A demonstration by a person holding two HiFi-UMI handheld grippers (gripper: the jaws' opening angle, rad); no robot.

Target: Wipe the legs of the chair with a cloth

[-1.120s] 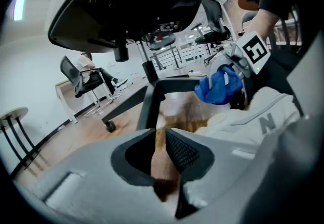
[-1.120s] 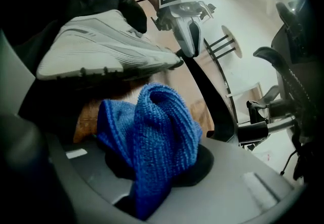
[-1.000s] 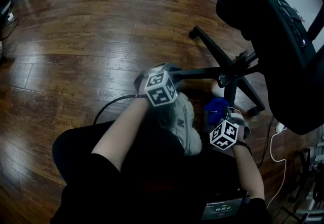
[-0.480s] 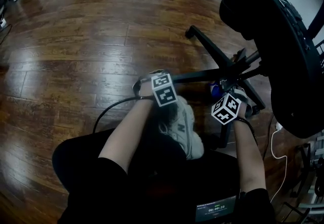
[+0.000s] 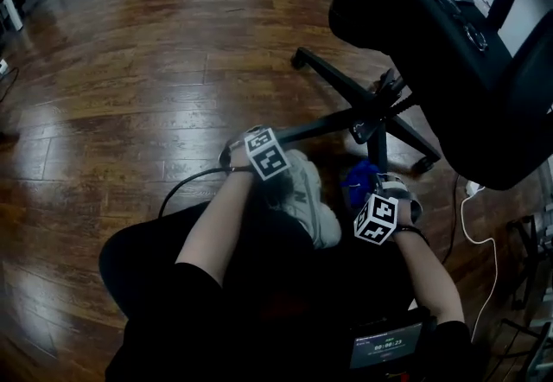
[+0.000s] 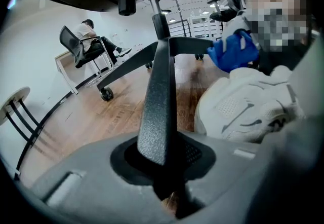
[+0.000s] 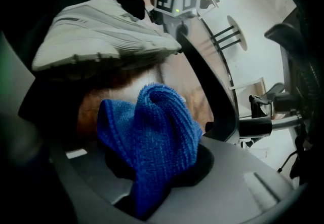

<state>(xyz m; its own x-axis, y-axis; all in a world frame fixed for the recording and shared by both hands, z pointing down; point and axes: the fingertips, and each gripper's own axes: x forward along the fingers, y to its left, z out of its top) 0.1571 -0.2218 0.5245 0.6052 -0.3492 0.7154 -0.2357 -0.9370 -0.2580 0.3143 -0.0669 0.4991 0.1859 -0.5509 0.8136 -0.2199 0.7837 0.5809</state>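
Note:
A black office chair stands at the upper right, its star base spread over the wood floor. My left gripper is shut on the end of the chair leg that points toward me. In the left gripper view that chair leg runs from between the jaws of the left gripper, which have just been closing on it, up to the hub. My right gripper is shut on a bunched blue cloth, low beside another leg. The blue cloth fills the right gripper.
A person's white shoe rests on the floor between the two grippers, close under the held leg. A black cable curves at the left, a white cable at the right. A second chair with a seated person stands far off.
My right gripper went forward with the cloth toward the chair's hub, then drew back toward me. The left gripper stayed at the leg's end and sank a little.

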